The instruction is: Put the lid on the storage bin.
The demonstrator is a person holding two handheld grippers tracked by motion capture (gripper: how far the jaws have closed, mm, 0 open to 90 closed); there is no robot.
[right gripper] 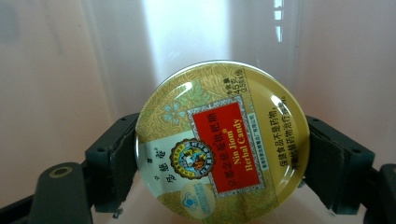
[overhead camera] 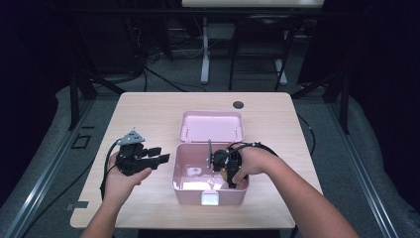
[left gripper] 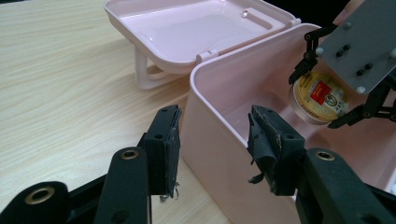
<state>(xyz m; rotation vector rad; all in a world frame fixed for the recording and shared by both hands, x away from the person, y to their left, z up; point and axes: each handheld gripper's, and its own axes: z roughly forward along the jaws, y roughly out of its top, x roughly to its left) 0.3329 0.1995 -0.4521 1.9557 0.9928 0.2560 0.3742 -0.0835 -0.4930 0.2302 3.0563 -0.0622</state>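
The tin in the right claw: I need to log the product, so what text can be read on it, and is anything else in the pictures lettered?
"Nin Jiom Herbal Candy": red panel on the tin lid, held in the right claw.
Chinese characters beside it on the lid: visible, not transcribed.
Small print at the lid's edge: too small to read.
Pink box: no lettering visible.

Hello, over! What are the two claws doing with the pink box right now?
Right gripper shut on round candy tin, down inside open pink box. Left gripper open, empty, jaws astride the box's near wall. Lid back, nothing blocking.
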